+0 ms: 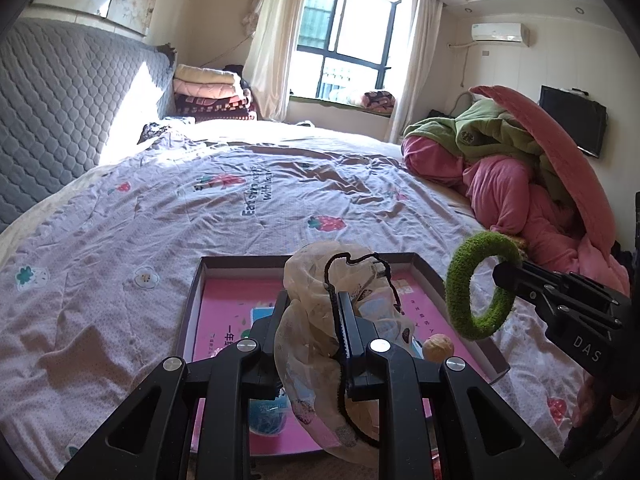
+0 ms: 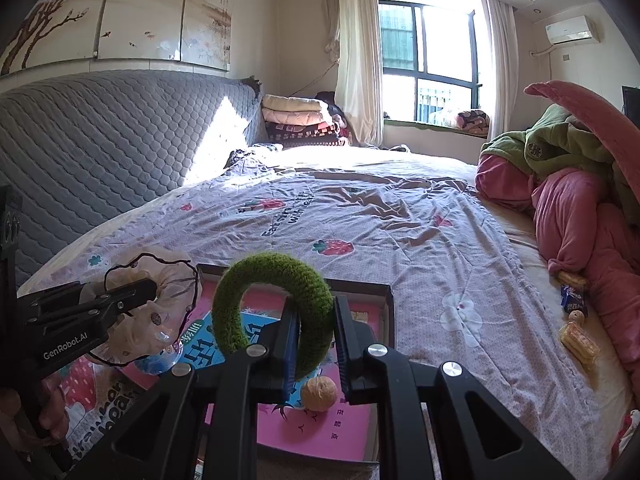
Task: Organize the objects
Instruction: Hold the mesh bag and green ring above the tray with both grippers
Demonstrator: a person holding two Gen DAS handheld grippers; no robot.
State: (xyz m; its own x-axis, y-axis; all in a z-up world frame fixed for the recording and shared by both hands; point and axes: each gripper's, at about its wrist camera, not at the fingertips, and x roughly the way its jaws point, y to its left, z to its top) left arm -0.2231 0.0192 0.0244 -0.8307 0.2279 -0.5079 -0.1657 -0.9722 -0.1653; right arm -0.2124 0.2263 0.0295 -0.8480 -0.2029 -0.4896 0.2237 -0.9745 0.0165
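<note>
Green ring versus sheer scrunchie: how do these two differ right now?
The green ring is fuzzy, stiff and holds a round shape; the sheer scrunchie is pale, translucent and crumpled, with a black cord. The ring sits in the right hand-held gripper, the scrunchie in the left hand-held gripper. Both hang gripped above the pink-lined box.

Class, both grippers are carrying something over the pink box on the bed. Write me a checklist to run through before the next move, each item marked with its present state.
1. Left gripper shut on the mesh pouch: ok.
2. Right gripper shut on the green ring: ok.
3. Both loads above the box: ok.
4. Walnut already inside the box: ok.
5. Free floor space left for both items: cannot tell.
</note>
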